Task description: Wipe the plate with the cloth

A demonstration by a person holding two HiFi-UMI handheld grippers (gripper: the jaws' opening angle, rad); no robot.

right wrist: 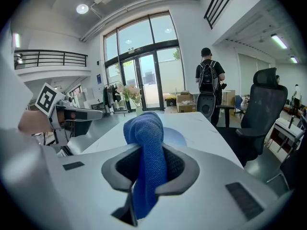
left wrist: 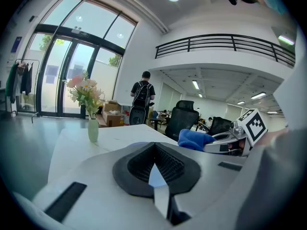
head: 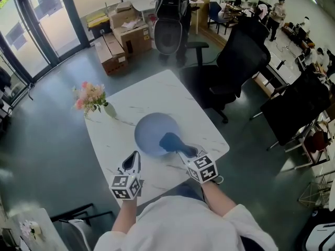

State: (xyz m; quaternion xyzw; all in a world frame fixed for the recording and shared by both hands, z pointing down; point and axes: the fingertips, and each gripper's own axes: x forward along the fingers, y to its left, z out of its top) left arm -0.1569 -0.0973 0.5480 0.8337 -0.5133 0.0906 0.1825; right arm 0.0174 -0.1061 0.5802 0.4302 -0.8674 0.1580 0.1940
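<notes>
A round pale blue plate (head: 149,128) lies in the middle of the white marble table (head: 157,90). My right gripper (head: 180,148) is shut on a folded blue cloth (head: 168,140), which rests over the plate's near right part. In the right gripper view the cloth (right wrist: 146,143) stands up between the jaws of that gripper (right wrist: 146,153), with the plate (right wrist: 176,137) just beyond. My left gripper (head: 135,159) is shut, with nothing that I can see held, at the plate's near left rim. From the left gripper view (left wrist: 154,145) the cloth (left wrist: 194,139) shows at the right.
A vase of pink flowers (head: 93,99) stands at the table's left edge. Black office chairs (head: 235,61) sit right of the table. A person with a backpack (head: 170,14) stands beyond it, next to cardboard boxes (head: 123,38). My body is at the near edge.
</notes>
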